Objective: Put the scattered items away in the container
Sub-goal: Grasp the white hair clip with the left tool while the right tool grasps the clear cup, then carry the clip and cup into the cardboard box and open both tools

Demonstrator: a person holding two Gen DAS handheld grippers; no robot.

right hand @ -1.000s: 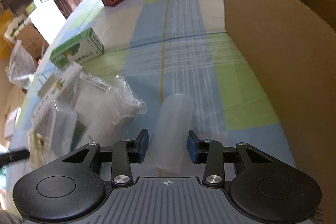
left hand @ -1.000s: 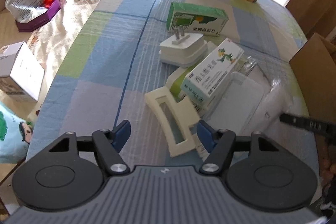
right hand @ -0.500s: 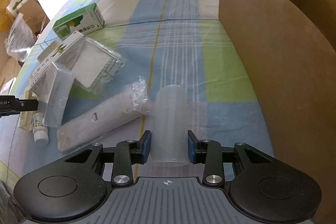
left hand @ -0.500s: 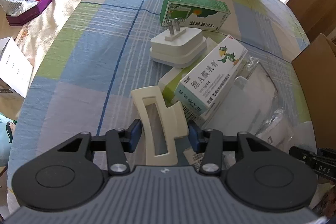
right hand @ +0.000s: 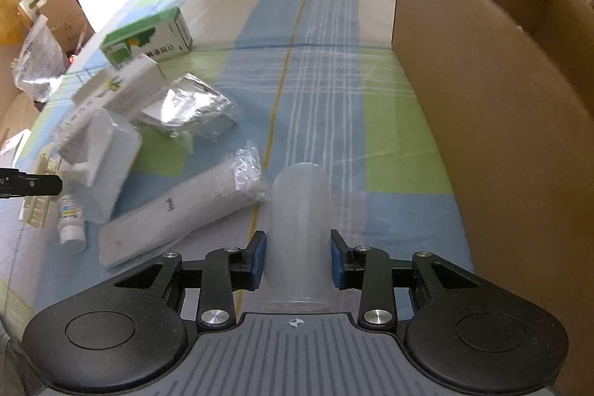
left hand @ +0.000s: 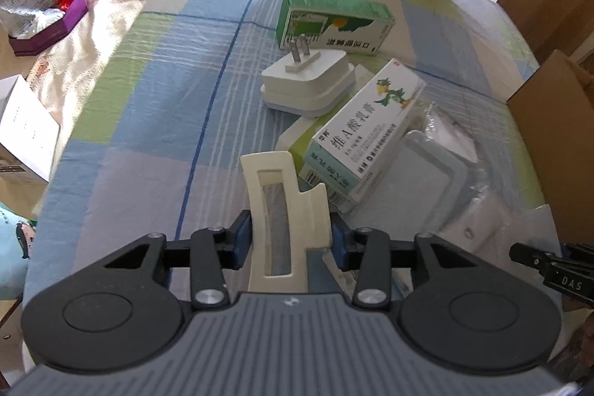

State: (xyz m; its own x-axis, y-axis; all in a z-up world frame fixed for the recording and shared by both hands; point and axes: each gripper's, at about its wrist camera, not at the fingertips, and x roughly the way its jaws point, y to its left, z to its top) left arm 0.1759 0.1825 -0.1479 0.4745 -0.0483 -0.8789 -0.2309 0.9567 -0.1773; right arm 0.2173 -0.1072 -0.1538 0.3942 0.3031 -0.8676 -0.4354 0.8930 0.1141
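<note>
The left gripper (left hand: 291, 242) has its fingers closed on a cream hair clip (left hand: 286, 210) above the tabletop (left hand: 156, 106). The right gripper (right hand: 297, 257) clamps a clear cup (right hand: 300, 240) beside the cardboard box (right hand: 493, 136).

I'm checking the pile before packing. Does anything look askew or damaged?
The parrot box lies tilted, propped on other items beside the white plug. No damage or spill shows.
</note>
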